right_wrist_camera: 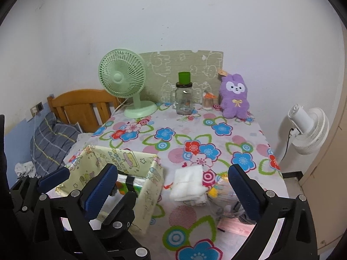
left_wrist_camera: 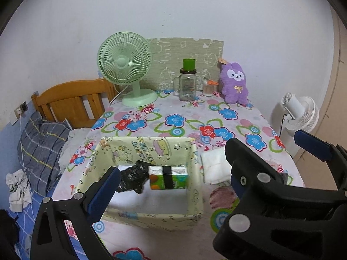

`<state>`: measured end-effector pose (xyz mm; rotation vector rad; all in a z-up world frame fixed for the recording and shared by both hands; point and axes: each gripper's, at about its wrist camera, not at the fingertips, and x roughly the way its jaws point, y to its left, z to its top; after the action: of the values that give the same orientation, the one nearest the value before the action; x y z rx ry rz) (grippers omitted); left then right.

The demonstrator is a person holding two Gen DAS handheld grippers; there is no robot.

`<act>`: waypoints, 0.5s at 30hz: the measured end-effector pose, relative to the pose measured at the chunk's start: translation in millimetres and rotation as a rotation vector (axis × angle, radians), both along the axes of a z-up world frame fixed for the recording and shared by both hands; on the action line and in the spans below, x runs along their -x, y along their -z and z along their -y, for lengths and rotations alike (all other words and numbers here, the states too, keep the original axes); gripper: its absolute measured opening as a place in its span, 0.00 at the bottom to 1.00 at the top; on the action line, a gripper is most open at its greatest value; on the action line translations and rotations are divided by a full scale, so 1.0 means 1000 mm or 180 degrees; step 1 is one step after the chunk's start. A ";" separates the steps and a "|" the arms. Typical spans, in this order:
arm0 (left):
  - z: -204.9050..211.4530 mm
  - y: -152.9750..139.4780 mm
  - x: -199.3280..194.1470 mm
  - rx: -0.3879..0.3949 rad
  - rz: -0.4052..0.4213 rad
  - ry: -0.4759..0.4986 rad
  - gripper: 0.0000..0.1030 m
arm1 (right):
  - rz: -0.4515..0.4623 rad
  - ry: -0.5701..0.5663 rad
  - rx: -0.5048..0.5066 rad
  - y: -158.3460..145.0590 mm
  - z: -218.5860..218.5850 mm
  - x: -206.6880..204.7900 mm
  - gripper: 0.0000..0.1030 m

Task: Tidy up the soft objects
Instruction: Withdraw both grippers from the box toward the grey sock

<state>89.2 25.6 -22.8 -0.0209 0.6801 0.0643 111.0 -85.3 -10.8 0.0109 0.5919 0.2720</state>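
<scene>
Floral desk (right_wrist_camera: 190,130): bin (left_wrist_camera: 196,186) holds tissue pack (left_wrist_camera: 168,177) and black bag (left_wrist_camera: 131,178); towel (right_wrist_camera: 188,186) lies beside it. My right gripper (right_wrist_camera: 173,186) is spread empty over the towel, left gripper (left_wrist_camera: 171,162) spread too. Risk: pinching tablecloth with towel, dragging the bin.

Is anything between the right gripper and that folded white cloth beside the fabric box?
Nothing visible. The right gripper is open and empty, and the folded white cloth lies uncovered on the flowered tablecloth, just right of the fabric box.
</scene>
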 end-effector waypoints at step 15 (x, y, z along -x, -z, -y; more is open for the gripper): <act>0.043 0.015 0.008 0.0056 0.0013 0.0189 1.00 | -0.0070 0.0222 -0.0014 0.016 0.048 0.014 1.00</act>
<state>81.5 -17.7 -37.9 -0.0179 0.6768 0.0013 97.2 -133.5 -27.3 0.0386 0.6115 0.2057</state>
